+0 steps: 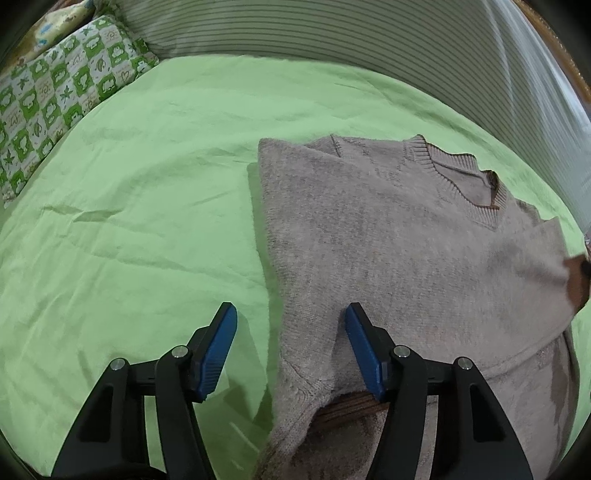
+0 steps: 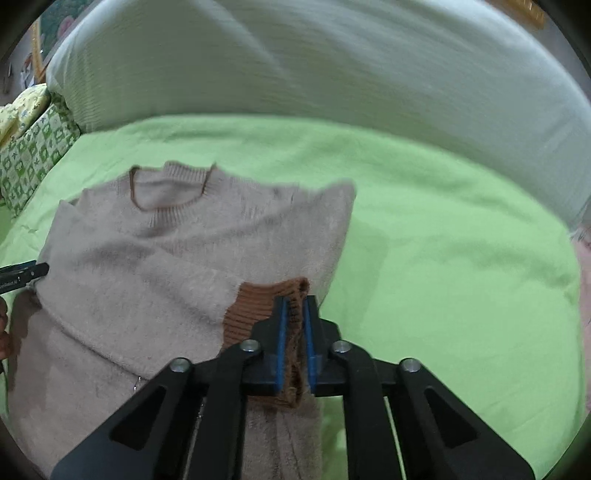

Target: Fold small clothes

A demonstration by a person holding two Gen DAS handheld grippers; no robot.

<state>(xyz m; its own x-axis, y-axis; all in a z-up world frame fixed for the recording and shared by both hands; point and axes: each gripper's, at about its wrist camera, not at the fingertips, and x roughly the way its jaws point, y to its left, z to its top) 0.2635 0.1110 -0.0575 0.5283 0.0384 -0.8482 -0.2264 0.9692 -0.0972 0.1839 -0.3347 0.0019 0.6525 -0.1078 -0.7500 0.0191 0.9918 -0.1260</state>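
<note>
Bed in wrinkled green sheet point(image 1: 147, 184), beige sweater point(image 1: 406, 240) lying on it, patterned pillow point(image 1: 55, 96), perhaps a striped bolster point(image 1: 332, 33)

My left camera looks steeply down along its fingers from close above the sweater's point(image 1: 406, 258) left edge, facing the striped cushion point(image 1: 332, 33) at the bed's far side. My right camera sits equally near over the sweater's point(image 2: 147, 258) right sleeve, facing the same way. Both views share the sweater, green sheet point(image 1: 129, 184) and patterned pillow point(image 1: 55, 92).
</note>
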